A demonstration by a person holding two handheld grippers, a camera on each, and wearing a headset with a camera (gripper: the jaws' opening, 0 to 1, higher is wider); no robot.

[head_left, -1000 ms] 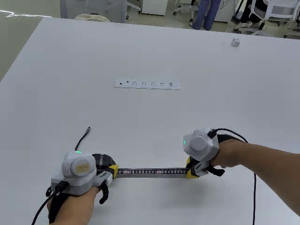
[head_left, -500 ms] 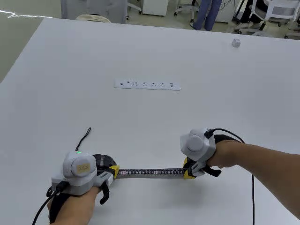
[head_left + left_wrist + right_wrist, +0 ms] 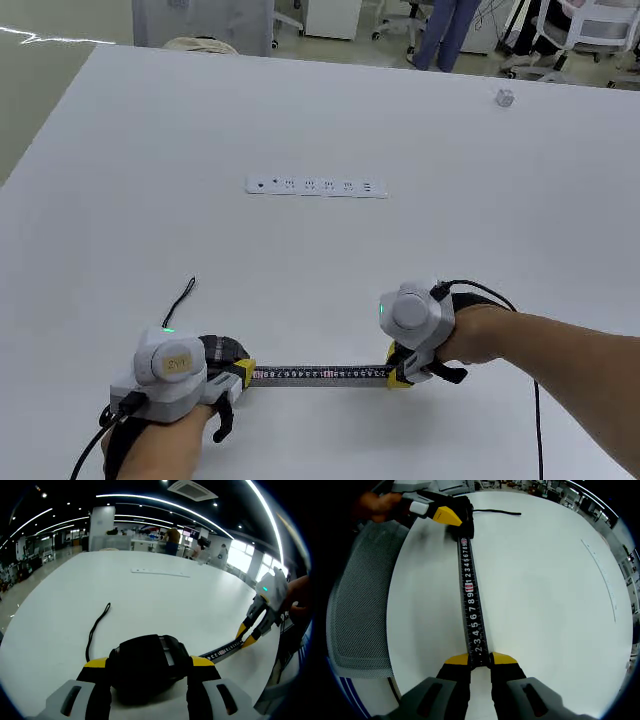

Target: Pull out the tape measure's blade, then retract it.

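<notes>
The black tape measure case (image 3: 147, 665) lies on the white table between the yellow-tipped jaws of my left gripper (image 3: 150, 662), which is shut on it; in the head view the case (image 3: 222, 352) and left gripper (image 3: 236, 372) sit at the lower left. The blade (image 3: 320, 374) runs flat over the table to my right gripper (image 3: 397, 376), shut on the blade's end. Seen from the right gripper view, the numbered blade (image 3: 471, 602) stretches away from the right gripper (image 3: 480, 659) to the case (image 3: 462, 511). A black wrist strap (image 3: 95, 630) trails from the case.
A white power strip (image 3: 315, 186) lies mid-table, well beyond the grippers. A small pale object (image 3: 504, 96) sits at the far right of the table. A grey mesh chair back (image 3: 362, 600) stands beside the table's near edge. People and chairs are beyond the far edge.
My right gripper has drifted left toward the case, so the exposed blade is a little shorter. The left gripper holds its place; the camera has tilted slightly.
</notes>
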